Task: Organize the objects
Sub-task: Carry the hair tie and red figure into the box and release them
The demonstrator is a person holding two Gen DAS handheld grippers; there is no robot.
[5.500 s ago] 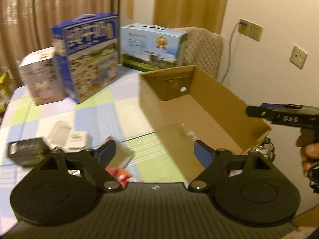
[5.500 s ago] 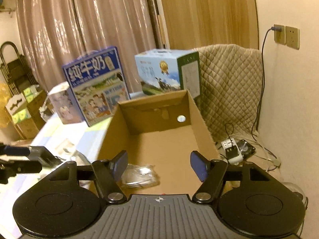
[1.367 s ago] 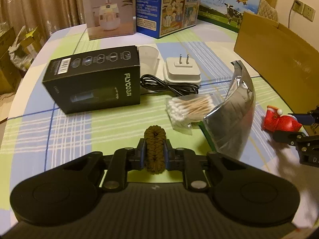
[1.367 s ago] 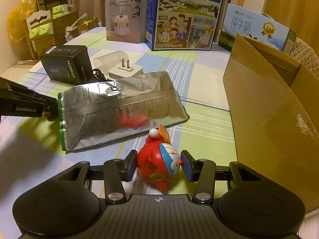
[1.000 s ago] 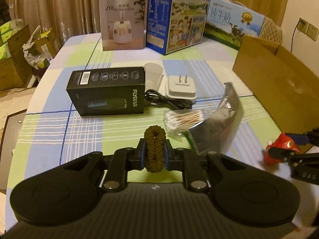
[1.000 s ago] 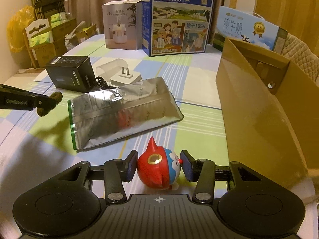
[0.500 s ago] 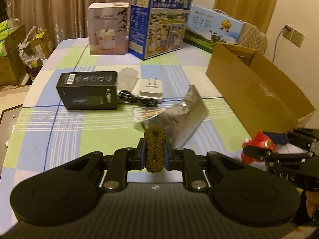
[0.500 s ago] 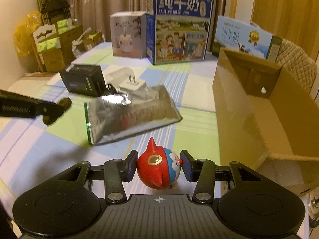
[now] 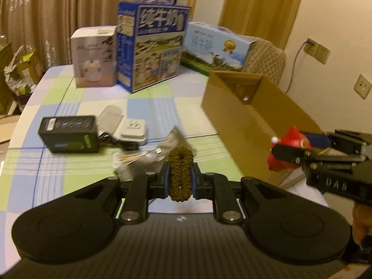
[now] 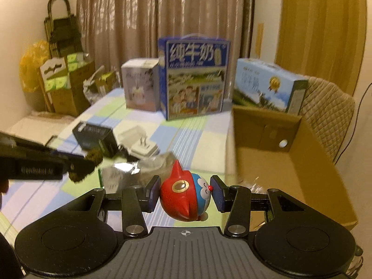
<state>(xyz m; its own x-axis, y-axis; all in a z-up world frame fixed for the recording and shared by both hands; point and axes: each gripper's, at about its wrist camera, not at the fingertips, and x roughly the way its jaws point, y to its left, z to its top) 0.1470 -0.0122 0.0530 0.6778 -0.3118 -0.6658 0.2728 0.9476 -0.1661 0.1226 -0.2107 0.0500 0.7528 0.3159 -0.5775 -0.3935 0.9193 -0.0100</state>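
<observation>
Red and blue, the toy figure sits low in the frame's centre, clamped in the right gripper. The left gripper pinches a brown hair tie, bottom centre. The cardboard box stands open at right.

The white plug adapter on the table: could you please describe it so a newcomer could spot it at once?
On the checked tablecloth, left of the open cardboard box, lies a black carton. Just right of it sits the white plug adapter, the only thing there with metal prongs on top.
</observation>
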